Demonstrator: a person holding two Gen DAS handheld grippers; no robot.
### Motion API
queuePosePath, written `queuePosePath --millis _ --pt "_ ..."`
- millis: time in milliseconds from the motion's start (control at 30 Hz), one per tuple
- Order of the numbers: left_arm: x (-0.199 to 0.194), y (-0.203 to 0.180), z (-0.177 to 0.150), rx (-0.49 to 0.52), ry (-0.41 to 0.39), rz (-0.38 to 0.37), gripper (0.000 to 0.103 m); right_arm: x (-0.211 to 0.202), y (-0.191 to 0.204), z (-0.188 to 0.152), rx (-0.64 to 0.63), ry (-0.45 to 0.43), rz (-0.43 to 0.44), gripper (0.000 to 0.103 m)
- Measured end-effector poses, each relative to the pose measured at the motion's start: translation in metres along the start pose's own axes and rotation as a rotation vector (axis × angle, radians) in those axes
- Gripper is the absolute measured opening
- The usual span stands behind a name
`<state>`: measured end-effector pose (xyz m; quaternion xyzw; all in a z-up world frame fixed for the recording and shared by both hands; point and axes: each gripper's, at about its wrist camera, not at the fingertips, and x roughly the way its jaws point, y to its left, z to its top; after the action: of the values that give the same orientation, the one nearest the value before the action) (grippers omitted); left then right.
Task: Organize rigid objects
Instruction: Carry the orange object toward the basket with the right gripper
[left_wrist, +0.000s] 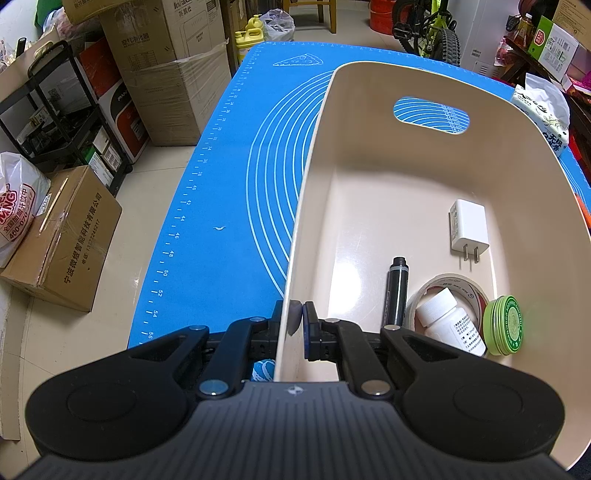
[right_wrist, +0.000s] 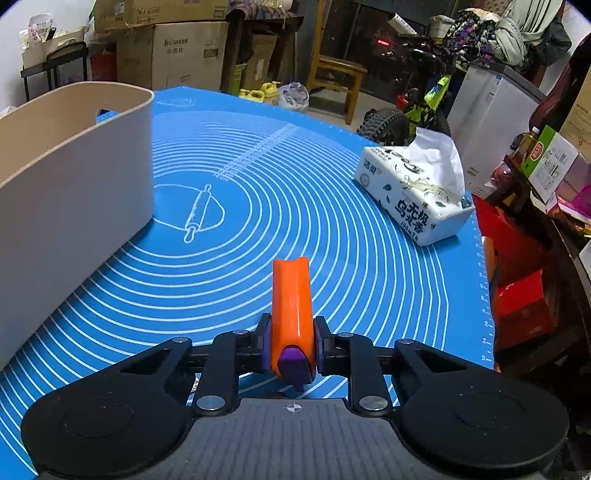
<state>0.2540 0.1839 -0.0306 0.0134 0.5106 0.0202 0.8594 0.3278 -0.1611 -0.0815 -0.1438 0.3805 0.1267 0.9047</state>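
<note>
A cream plastic bin (left_wrist: 317, 155) stands on the blue mat (left_wrist: 229, 184). My left gripper (left_wrist: 298, 321) is shut on the bin's near left wall, one finger outside and one inside. In the bin lie a white charger plug (left_wrist: 468, 229), a black marker (left_wrist: 396, 291), a roll of tape (left_wrist: 448, 286) with a white pill bottle (left_wrist: 452, 323) in it, and a green tin (left_wrist: 506, 325). My right gripper (right_wrist: 291, 343) is shut on an orange tool with a purple end (right_wrist: 291, 306), low over the mat (right_wrist: 332, 240). The bin (right_wrist: 74, 177) stands to its left.
A tissue pack (right_wrist: 413, 192) lies on the mat at the far right, also seen past the bin's right rim as a tissue pack (left_wrist: 546, 114). Cardboard boxes (left_wrist: 66, 240) and a black rack (left_wrist: 55, 110) stand on the floor left of the table. A bicycle (right_wrist: 410, 110) stands beyond the far edge.
</note>
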Motion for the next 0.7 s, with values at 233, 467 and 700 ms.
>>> queuePosePath --millis 233,467,700 --pt "0.0 0.001 0.0 -0.002 0.0 -0.001 0.01 -0.014 0.006 0.006 -0.014 -0.045 -0.016 0.032" --pt "0.0 0.001 0.0 -0.001 0.0 0.0 0.01 -0.041 0.005 0.024 -0.023 -0.113 -0.034 0.032" --pt "0.0 0.001 0.0 -0.001 0.0 0.0 0.01 -0.08 0.013 0.046 -0.042 -0.216 -0.007 0.032"
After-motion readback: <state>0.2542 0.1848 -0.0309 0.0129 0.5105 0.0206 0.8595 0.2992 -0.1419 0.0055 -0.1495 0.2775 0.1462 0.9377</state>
